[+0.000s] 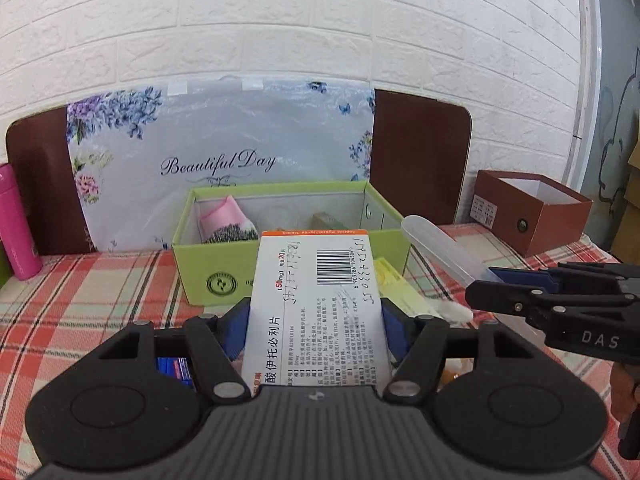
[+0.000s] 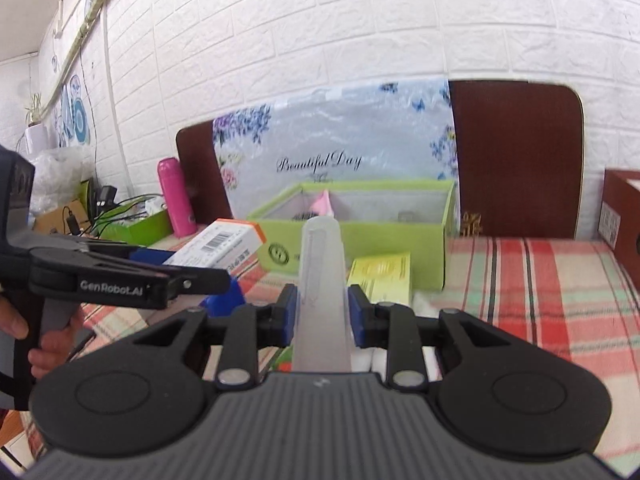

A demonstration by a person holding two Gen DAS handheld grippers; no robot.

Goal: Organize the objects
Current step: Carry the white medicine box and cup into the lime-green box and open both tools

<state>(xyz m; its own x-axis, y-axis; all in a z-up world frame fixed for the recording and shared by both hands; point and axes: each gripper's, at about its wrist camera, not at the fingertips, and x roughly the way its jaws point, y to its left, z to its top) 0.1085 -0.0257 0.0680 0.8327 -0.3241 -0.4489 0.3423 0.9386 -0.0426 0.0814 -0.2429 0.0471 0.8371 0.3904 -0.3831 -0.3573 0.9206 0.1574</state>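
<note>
- A white brick wall [image 1: 280,20] is seen at the back.
- A flowery board [image 1: 224,148] reading "Beautiful Day" is leaned against it.
- A pink bottle [image 2: 176,196] is stood upright at the left.
- The worktop [image 2: 560,288] is covered by a checked cloth.

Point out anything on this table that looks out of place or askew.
A loose cotton swab lies on the checked tablecloth near the yellow box, which sits outside the green box. Nothing looks spilled or damaged.

Matt printed-card medicine box [image 1: 316,304], frosted smooth plastic tube [image 2: 322,280] — checked woven tablecloth [image 1: 80,300], embossed brick-pattern wall [image 1: 280,20].
</note>
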